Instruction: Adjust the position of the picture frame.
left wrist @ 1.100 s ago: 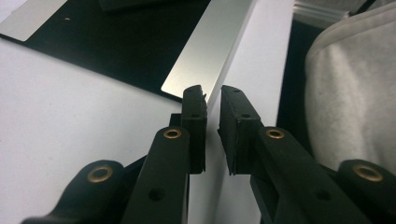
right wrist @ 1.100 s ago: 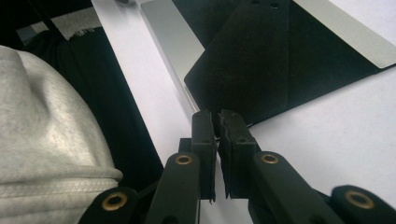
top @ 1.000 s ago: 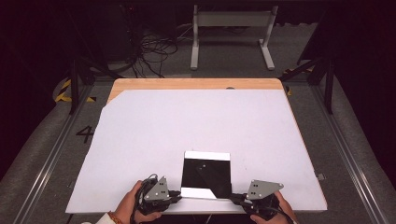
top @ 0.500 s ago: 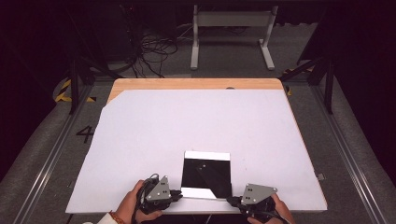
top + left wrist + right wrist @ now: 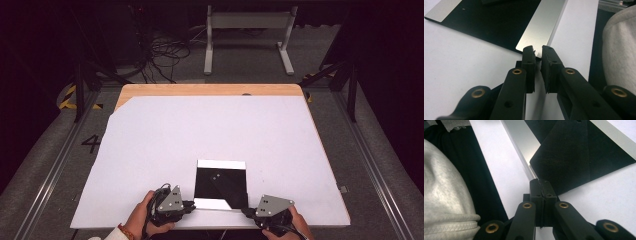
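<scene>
White surface (image 5: pixel 150 150) carrying a black sheet (image 5: pixel 220 182) with silvery bands, lying flat at the near edge between two hand-held grippers.

At the sheet's near-left corner, the left hand-held gripper (image 5: pixel 537 50) is holding its jaws narrowly apart, the silvery strip (image 5: pixel 541 27) just reaching between the tips. To the right, a folded black flap (image 5: pixel 566 157) is lying over the sheet. The right hand-held gripper (image 5: pixel 540 181) is keeping its jaws together at that flap's corner; whether they are pinching it cannot be told. The sheet is looking thin, light and easily creased, so corners and edges are probably the best places to grip.
</scene>
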A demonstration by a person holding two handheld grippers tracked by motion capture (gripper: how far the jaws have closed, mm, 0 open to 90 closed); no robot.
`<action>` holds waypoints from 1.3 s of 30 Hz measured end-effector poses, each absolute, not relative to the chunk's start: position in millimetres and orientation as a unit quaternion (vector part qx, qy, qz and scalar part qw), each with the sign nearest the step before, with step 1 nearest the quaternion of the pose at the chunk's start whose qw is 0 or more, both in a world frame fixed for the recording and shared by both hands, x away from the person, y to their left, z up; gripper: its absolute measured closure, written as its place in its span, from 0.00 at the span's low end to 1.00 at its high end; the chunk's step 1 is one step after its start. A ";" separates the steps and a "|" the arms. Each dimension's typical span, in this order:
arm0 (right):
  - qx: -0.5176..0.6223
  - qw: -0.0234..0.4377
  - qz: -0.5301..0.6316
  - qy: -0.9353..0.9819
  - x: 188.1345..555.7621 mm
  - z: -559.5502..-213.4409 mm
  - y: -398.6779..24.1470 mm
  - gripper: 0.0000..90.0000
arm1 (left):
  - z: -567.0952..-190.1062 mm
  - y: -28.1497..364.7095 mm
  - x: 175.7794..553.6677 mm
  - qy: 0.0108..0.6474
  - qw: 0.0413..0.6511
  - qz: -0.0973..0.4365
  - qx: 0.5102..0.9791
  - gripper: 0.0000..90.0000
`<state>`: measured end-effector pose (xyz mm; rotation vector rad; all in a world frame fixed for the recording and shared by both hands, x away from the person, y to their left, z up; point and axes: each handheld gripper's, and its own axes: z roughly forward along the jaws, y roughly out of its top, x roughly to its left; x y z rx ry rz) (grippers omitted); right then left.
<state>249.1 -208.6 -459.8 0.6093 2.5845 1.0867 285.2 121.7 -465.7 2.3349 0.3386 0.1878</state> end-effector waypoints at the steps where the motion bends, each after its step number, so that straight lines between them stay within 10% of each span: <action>1: 0.213 0.135 0.377 0.891 249.9 -460.0 -208.6 1.00 | -465.8 121.7 285.7 0.136 0.377 0.071 0.913 0.90; 39: 0.265 0.164 0.370 0.875 285.0 -460.1 -207.7 1.00 | -464.4 107.0 329.5 0.161 0.377 0.079 0.909 0.89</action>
